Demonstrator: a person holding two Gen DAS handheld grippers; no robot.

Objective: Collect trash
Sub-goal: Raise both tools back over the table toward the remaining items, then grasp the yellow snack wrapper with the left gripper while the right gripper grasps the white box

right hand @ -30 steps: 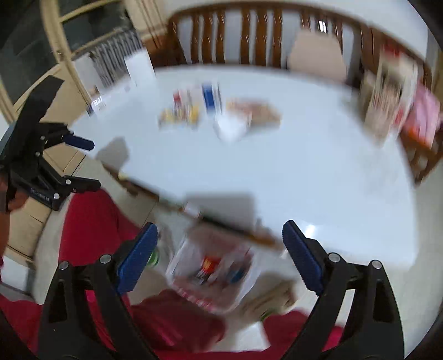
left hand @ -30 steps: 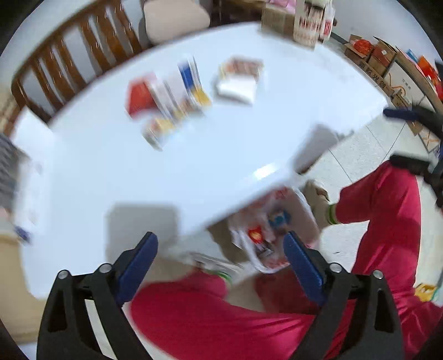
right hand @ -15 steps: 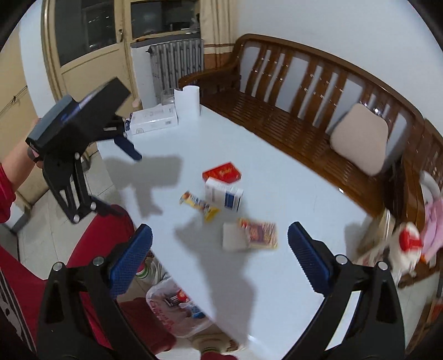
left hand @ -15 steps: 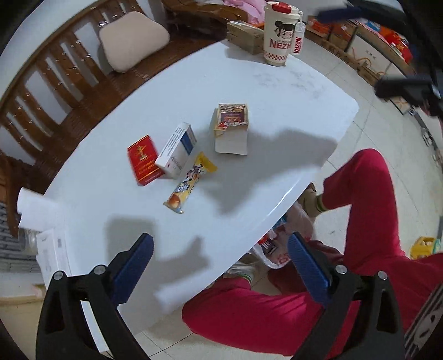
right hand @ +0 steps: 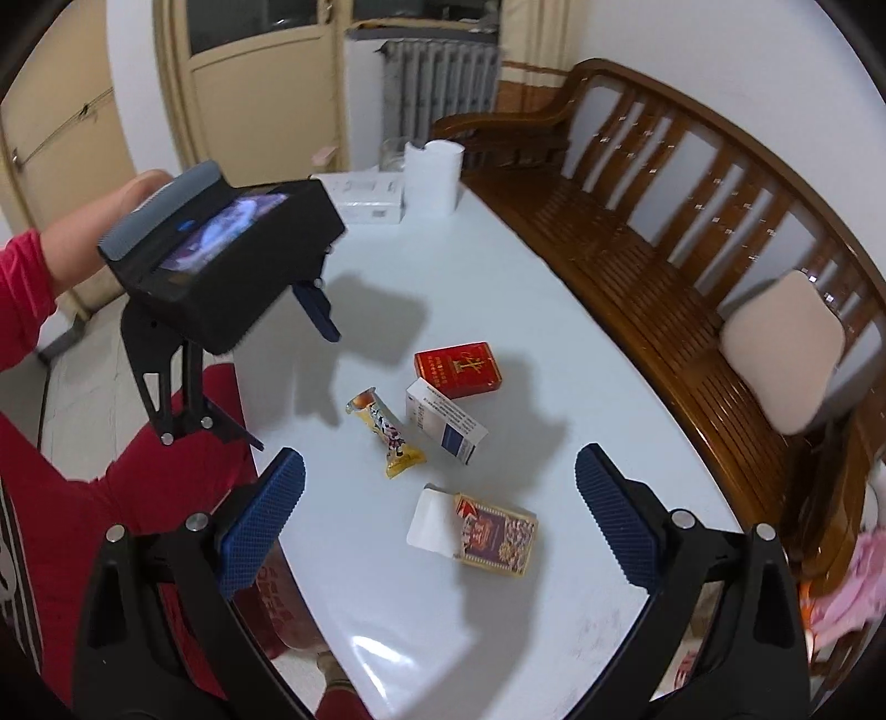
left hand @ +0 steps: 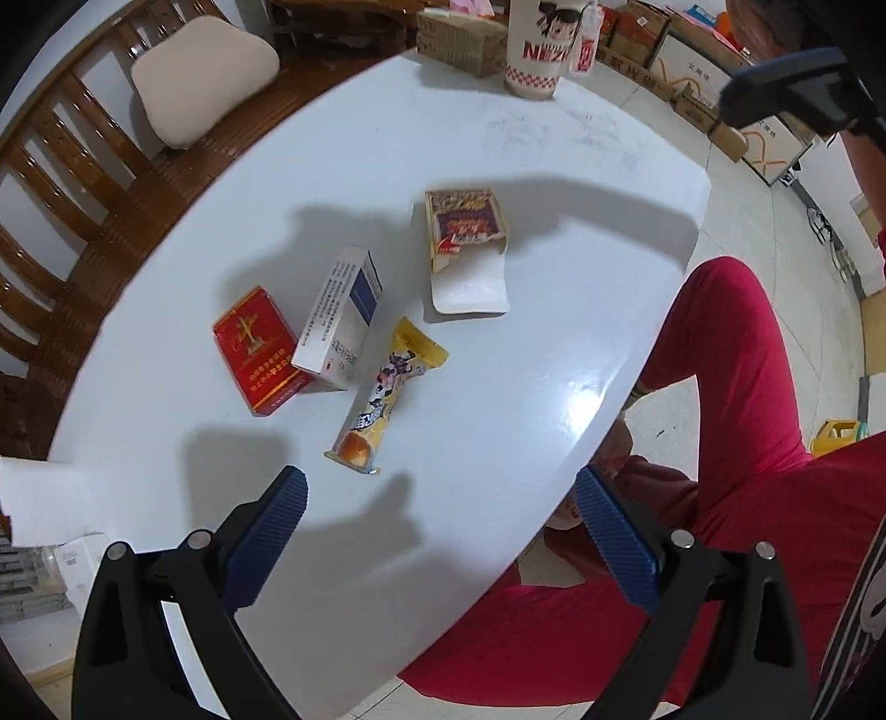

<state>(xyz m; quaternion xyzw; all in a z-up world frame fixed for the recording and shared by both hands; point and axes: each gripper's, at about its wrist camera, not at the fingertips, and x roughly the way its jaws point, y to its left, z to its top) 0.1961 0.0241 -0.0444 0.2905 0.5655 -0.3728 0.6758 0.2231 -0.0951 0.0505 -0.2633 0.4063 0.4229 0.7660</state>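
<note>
Several pieces of trash lie on the white table (left hand: 498,432): a red cigarette pack (left hand: 256,350) (right hand: 458,369), a white-and-blue carton (left hand: 339,318) (right hand: 446,427), a yellow snack wrapper (left hand: 385,396) (right hand: 386,431) and an opened patterned box with a white flap (left hand: 465,249) (right hand: 476,531). My left gripper (left hand: 440,531) is open and empty above the table's near edge, just short of the wrapper. My right gripper (right hand: 440,520) is open and empty above the patterned box. The left gripper's body also shows in the right wrist view (right hand: 221,277).
A wooden bench (right hand: 692,232) with a beige cushion (right hand: 781,349) runs along the table's far side. A paper roll (right hand: 431,177) and a white box (right hand: 365,196) stand at one end, a large cup (left hand: 534,47) at the other. The person's red-clad legs (left hand: 720,387) sit beside the table.
Both grippers have risen from below the table edge, where a bag of trash showed, to above the table. The trash items now sit nearer and larger in both views.
</note>
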